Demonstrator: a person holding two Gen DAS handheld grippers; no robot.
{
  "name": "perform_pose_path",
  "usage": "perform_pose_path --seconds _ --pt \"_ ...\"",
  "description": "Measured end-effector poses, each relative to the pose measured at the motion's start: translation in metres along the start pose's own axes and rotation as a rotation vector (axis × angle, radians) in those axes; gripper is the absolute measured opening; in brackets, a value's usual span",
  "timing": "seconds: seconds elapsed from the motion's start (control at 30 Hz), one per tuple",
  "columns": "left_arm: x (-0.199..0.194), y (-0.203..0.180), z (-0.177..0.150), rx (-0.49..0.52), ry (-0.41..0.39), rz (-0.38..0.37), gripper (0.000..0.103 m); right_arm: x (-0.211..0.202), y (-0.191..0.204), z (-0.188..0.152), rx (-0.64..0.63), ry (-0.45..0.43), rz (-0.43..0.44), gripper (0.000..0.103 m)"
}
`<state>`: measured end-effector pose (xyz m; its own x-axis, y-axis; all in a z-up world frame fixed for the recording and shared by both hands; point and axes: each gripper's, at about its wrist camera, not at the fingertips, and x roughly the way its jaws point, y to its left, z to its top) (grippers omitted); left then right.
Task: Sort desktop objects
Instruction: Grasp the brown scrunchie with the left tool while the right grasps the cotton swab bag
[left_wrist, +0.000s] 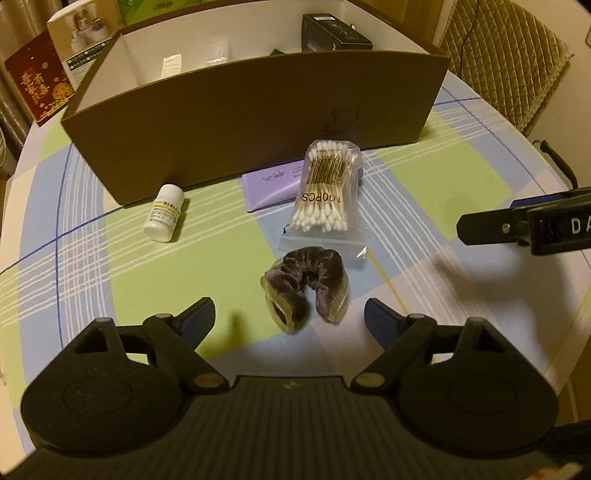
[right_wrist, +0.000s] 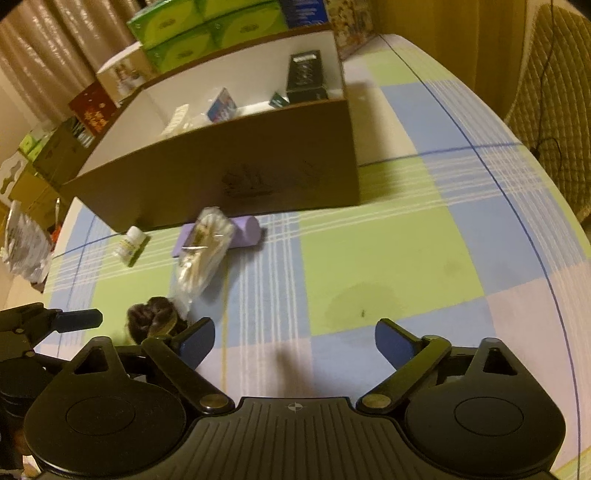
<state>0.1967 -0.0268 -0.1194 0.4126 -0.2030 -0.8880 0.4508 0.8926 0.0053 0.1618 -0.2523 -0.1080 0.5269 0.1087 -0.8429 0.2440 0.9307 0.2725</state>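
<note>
A dark purple scrunchie (left_wrist: 306, 288) lies on the checked tablecloth just ahead of my left gripper (left_wrist: 290, 314), whose jaws stand open on either side of it without touching. Beyond it lie a bag of cotton swabs (left_wrist: 325, 192) resting partly on a lilac case (left_wrist: 273, 188), and a white pill bottle (left_wrist: 164, 214) on its side. The brown box (left_wrist: 258, 122) stands behind them. My right gripper (right_wrist: 295, 332) is open over bare cloth, right of the scrunchie (right_wrist: 151, 317) and the swab bag (right_wrist: 203, 254).
The open brown box (right_wrist: 221, 173) holds a black carton (right_wrist: 306, 74) and small packets. Green tissue boxes (right_wrist: 207, 29) and a red box (left_wrist: 37, 85) stand behind it. A quilted chair (left_wrist: 506, 55) is beyond the round table's right edge. A crumpled bag (right_wrist: 22, 243) lies far left.
</note>
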Motion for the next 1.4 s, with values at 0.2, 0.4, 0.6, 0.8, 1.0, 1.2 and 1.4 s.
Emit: perform_pose_path --seconds 0.2,0.4,0.6,0.8,1.0,1.2,1.4 --pt "0.014 -0.001 0.008 0.043 -0.009 -0.017 0.072 0.007 -0.009 0.001 0.041 0.020 -0.014 0.090" --pt "0.021 0.000 0.005 0.071 0.000 -0.047 0.035 0.013 -0.011 0.002 0.068 0.029 -0.013 0.090" --pt "0.017 0.021 -0.005 0.026 0.012 -0.040 0.025 0.022 -0.002 0.006 0.059 0.046 0.014 0.090" --pt "0.011 0.058 -0.014 -0.052 0.019 0.039 0.025 0.035 0.017 0.012 0.035 0.055 0.063 0.090" --pt "0.007 0.093 -0.021 -0.136 0.023 0.100 0.025 0.058 0.046 0.022 0.021 0.071 0.077 0.090" --pt "0.005 0.107 -0.022 -0.167 0.018 0.115 0.026 0.078 0.061 0.034 0.117 0.037 0.007 0.080" --pt "0.002 0.109 -0.022 -0.169 0.012 0.101 0.028 0.093 0.077 0.037 0.022 0.016 -0.079 0.050"
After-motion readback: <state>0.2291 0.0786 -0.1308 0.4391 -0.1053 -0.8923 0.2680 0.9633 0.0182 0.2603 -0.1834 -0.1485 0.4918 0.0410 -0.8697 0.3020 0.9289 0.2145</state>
